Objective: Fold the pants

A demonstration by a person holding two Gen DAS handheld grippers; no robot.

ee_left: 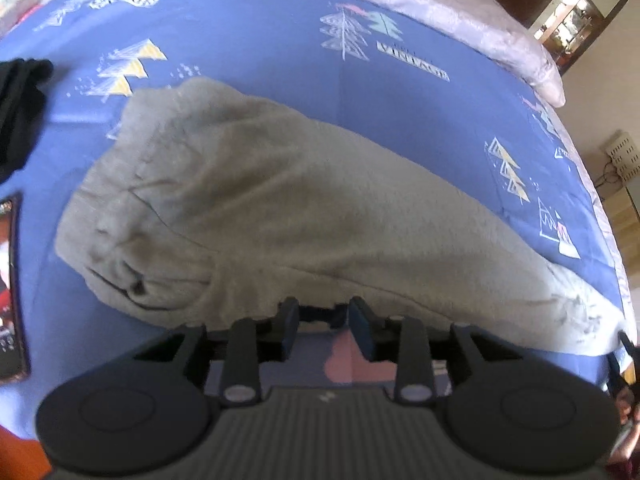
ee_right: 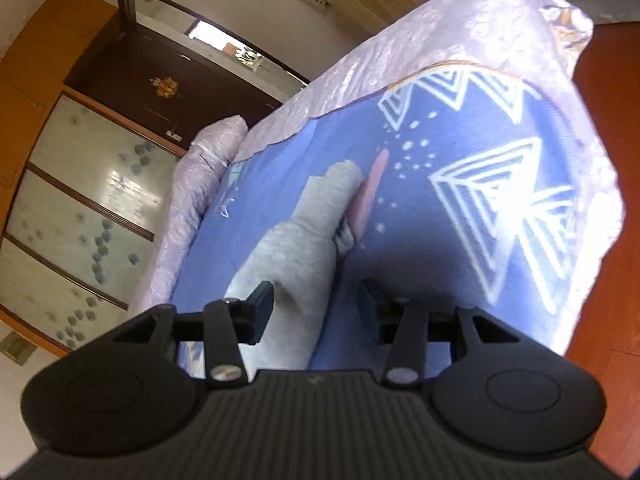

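Left wrist view: the left tool [ee_left: 322, 316] is being held with its jaws a little apart, nothing clamped between them, only bedspread and a pink patch of print being seen through the gap. Just beyond the fingertips, the near edge of the grey pants [ee_left: 280, 216] is being met, though whether the pads are touching the cloth cannot be told. From this tool the garment is lying crosswise, its long axis being run from a bunched, wider end well off to the left toward a narrower end far off to the right, where it is being brought close to the edge of the bed [ee_left: 248, 40]. Beyond the pants, open blue bedspread is being shown, with a black garment [ee_left: 20, 108] lying farther off to the left.

In the right wrist view, the right tool [ee_right: 318, 300] is being held with its jaws wide apart and empty. The pants [ee_right: 296, 248] are lying lengthwise ahead of it, stretched away from the fingertips, one end being framed between the open jaws nearer the left finger.

The right tool is judged the better placed for the narrow end, the left for the long side.
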